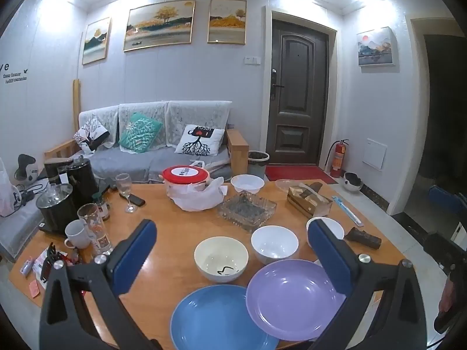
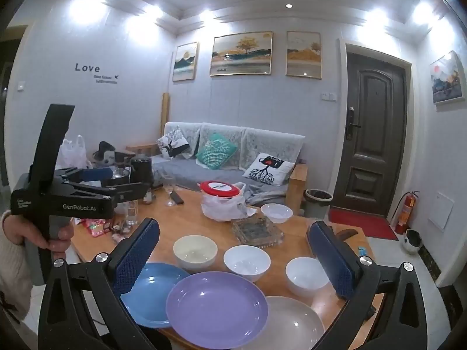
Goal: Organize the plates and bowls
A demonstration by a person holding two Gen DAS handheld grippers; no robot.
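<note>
Three plates (blue, purple, pale), four bowls — one cream — and one wine glass.

The left tongs, black-framed with blue padded fingers, stand spread wide with nothing between the pads, tipped slightly downward. The right tongs, of the same black frame and blue textured fingers, are likewise spread wide and empty, pointing a little below level. In the right wrist view the left tongs show from the side, held by the person's left hand wrapped round the grey grip, a pale knitted sleeve at the wrist.
</note>
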